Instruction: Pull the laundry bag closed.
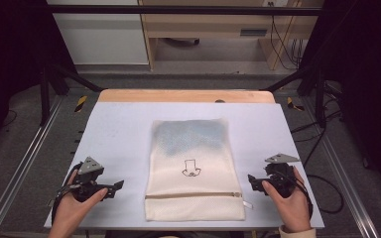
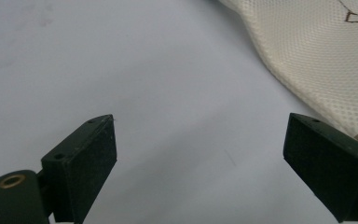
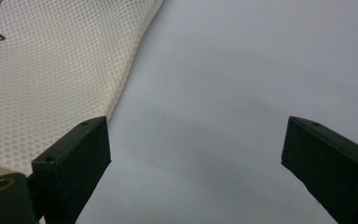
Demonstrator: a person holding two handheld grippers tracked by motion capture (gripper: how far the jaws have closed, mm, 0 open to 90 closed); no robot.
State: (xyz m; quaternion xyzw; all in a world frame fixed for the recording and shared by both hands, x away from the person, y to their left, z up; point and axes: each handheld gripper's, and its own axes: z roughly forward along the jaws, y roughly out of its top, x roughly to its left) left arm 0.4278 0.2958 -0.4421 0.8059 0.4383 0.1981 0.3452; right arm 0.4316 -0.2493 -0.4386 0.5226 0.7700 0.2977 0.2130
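high view is showing a cream mesh bag (image 1: 193,168) lying flat in the middle of the white table (image 1: 119,129), its zipper (image 1: 193,195) running across near the person's edge. something bluish is sitting inside the upper half, too blurred by the mesh to make out. a small dark drawing (image 1: 190,167) is sitting at the bag's centre; its shape is hard to read. the left gripper (image 1: 115,187) is resting on the table left of the bag, and the right gripper (image 1: 252,181) is lying to its right, both near but apart from the bag. in the gripper views both pairs of jaws are standing wide apart, gripping nothing, with the bag's edge and drawing getting cut off at the frame.
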